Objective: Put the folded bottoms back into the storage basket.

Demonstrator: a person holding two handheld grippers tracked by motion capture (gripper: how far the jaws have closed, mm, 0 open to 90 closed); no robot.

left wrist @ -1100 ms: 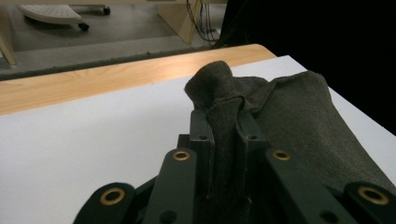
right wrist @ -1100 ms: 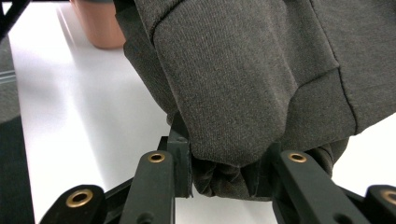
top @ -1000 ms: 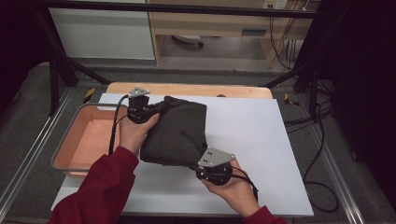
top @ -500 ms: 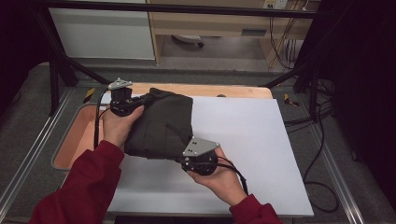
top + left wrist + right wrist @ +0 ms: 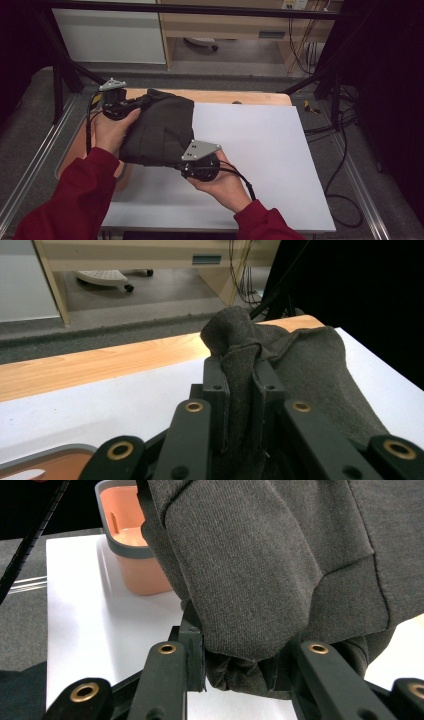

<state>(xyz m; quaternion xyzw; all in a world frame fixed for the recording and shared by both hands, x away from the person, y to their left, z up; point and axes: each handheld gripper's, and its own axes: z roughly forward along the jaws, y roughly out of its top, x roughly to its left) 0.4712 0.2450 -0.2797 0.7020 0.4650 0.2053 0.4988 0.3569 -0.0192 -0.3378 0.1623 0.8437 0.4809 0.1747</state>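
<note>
Now the left gripper has its fingers pinching a bunched fold of the dark grey garment. The right gripper pinches the garment's folded edge between its fingers, and the orange tub stands on the white surface beyond them.

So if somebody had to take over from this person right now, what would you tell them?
Left tool: shut on a bunched corner of the dark grey garment, at the far left of the table.
Right tool: shut on the garment's near edge.
The folded garment is held up between both tools, over the left edge of the white board, next to the orange bin.
Done: garment gripped at both ends and lifted.
Left: probably carry it over the bin, lower it in, then open both tools.
</note>
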